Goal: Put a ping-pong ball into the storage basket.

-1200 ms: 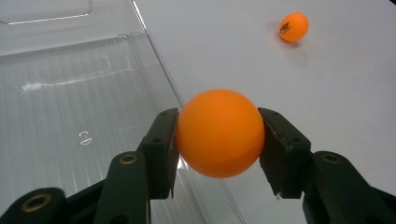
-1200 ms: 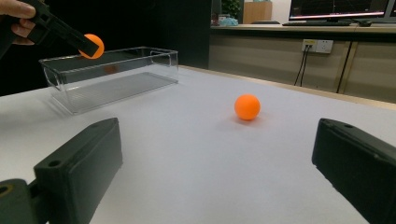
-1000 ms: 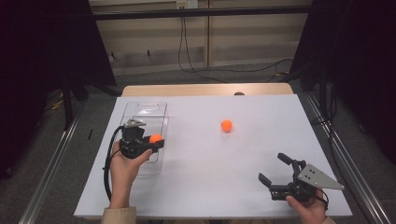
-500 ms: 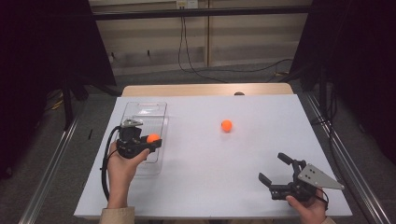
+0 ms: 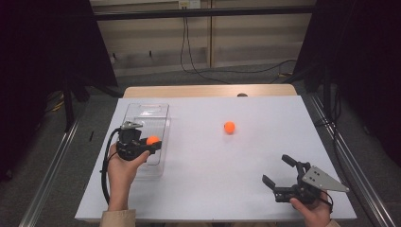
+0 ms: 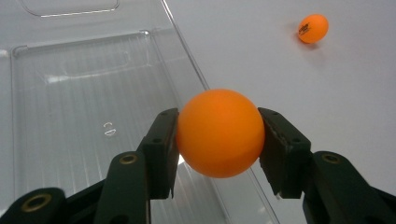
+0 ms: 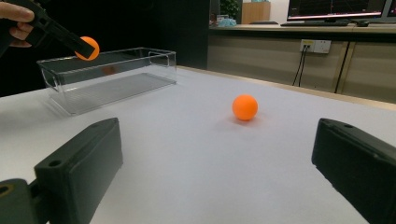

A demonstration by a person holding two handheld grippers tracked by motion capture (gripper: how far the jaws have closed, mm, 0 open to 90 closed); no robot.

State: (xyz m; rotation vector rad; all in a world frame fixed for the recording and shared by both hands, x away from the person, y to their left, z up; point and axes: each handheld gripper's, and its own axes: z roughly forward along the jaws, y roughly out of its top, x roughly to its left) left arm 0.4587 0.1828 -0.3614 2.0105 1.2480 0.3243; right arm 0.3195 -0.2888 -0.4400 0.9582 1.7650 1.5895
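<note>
Over the clear bin, the left gripper (image 5: 150, 144) holds an orange ball (image 5: 152, 140) clamped between its jaws

Both pads press on the ball's sides, and it hangs above the right-hand wall of the clear plastic bin (image 5: 144, 109), which sits on the left part of the white table (image 5: 213, 189). A second orange ball (image 5: 229, 126) lies on the bare tabletop, well apart from the bin. Near the table's front right corner the right gripper (image 5: 280, 170) rests low in the person's hand, jaws spread wide with nothing between them, pointing toward that loose ball

Black claws (image 5: 283, 176), beige sleeves (image 5: 116, 218)
</note>
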